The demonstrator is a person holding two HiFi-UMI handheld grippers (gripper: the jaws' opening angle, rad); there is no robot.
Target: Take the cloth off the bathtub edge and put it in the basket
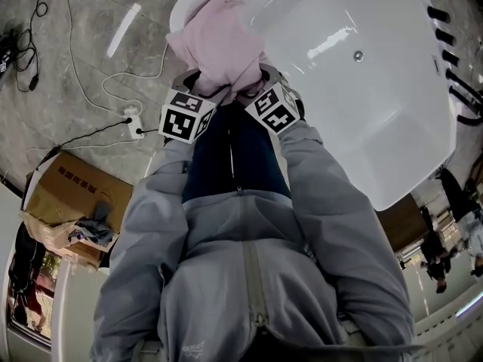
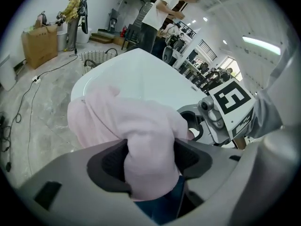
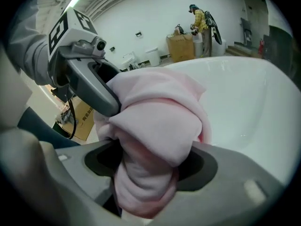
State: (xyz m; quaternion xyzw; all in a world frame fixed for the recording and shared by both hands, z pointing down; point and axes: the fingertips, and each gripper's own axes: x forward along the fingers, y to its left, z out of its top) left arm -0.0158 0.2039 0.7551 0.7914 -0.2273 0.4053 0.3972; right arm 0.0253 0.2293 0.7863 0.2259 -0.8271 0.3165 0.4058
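Left tongs (image 2: 150, 161) and right tongs (image 3: 150, 166) clamp the cloth (image 1: 223, 40) on the bathtub edge (image 1: 179, 12).

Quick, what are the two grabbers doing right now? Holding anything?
Left gripper: closed on the pink cloth.
Right gripper: closed on the same pink cloth.

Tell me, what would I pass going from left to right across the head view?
From the left: cardboard box → power strip → left gripper → pink cloth, clamped by both grippers → right gripper → tub drain.
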